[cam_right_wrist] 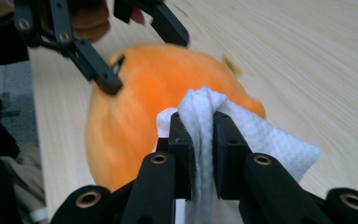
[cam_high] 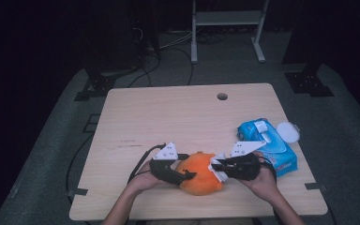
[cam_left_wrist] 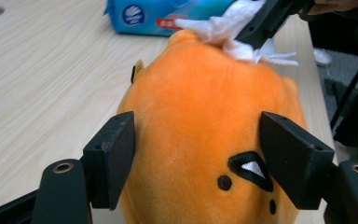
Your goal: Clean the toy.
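Observation:
An orange plush toy (cam_high: pixel 199 180) with a small black face (cam_left_wrist: pixel 249 168) lies on the wooden table (cam_high: pixel 168 117) near its front edge. My left gripper (cam_high: pixel 187 174) reaches in from the left, and its two jaws press on the toy's (cam_left_wrist: pixel 205 107) sides. From the right, my right gripper (cam_high: pixel 215 166) is shut on a folded white wipe (cam_right_wrist: pixel 261 135) and holds it against the top of the toy (cam_right_wrist: pixel 158 79). The right gripper view has my left gripper (cam_right_wrist: pixel 142 58) on the far side of the toy. In the left gripper view the wipe (cam_left_wrist: pixel 233 28) rests on the toy's far end.
A blue pack of wet wipes (cam_high: pixel 267 140) lies at the right of the table with its white lid (cam_high: pixel 288 131) flipped open. A round cable hole (cam_high: pixel 222 96) sits near the far edge. Beyond the table stand dark equipment stands and a white frame (cam_high: pixel 227 18).

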